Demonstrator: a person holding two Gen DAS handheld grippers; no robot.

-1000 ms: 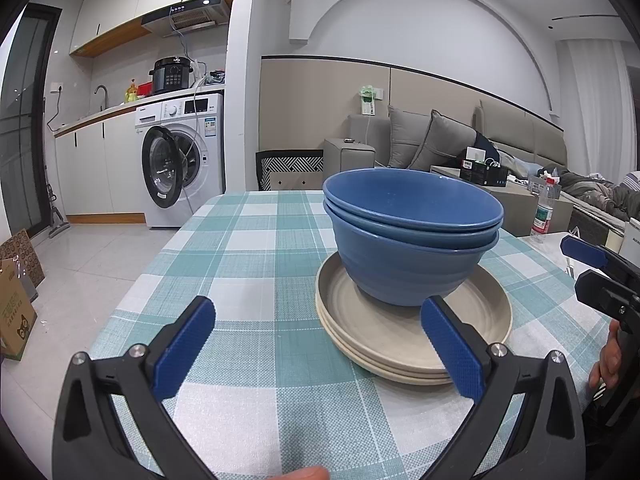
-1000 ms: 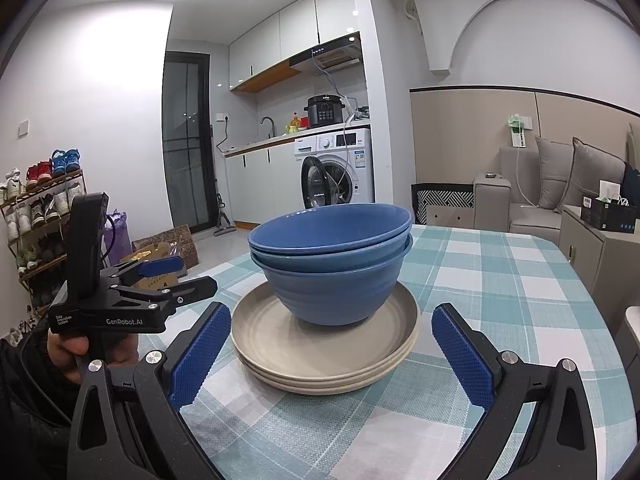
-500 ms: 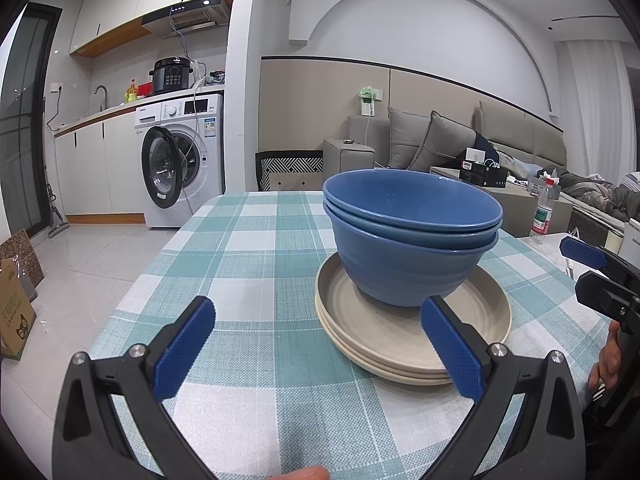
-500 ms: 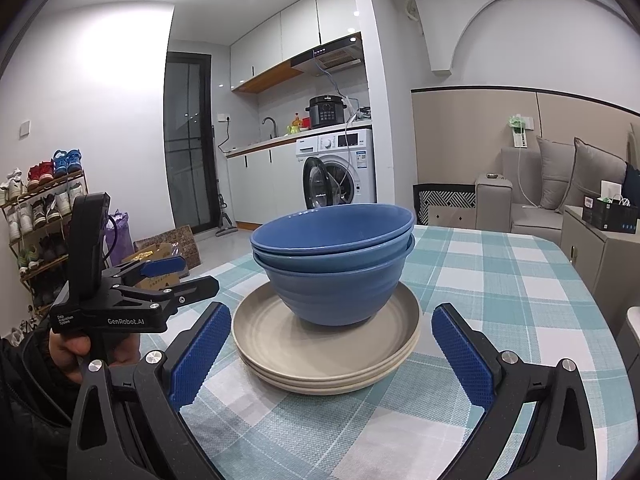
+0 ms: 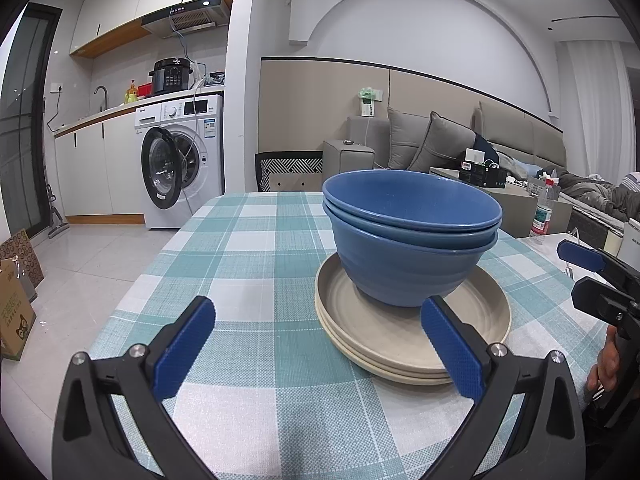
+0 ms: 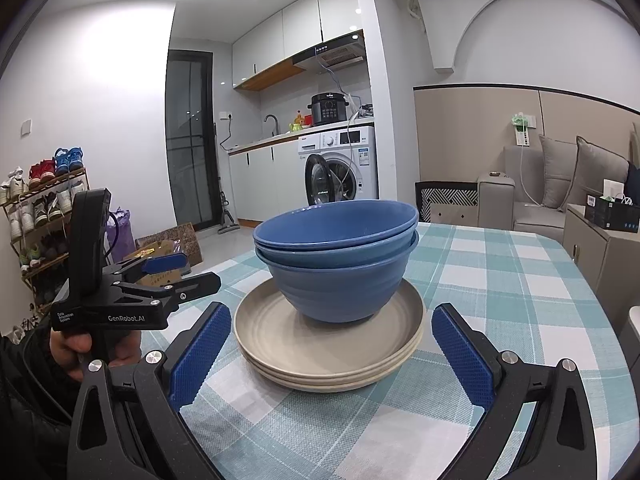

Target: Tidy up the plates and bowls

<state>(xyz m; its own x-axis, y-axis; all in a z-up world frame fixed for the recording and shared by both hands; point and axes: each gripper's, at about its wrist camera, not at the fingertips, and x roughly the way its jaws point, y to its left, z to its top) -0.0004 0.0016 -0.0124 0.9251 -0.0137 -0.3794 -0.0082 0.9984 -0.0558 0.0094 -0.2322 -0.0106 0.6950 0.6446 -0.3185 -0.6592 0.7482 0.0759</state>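
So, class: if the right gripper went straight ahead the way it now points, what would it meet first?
Probably the near rim of the beige plate stack, which lies between the right gripper's open fingers. The blue bowls sit behind and higher. Depth is hard to judge through the fisheye.

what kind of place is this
Most likely a small home, an open-plan flat. A kitchen counter with a washing machine under it adjoins a lounge with a sofa, and a shoe rack stands by the wall. The bowls sit on a checked-cloth dining table.
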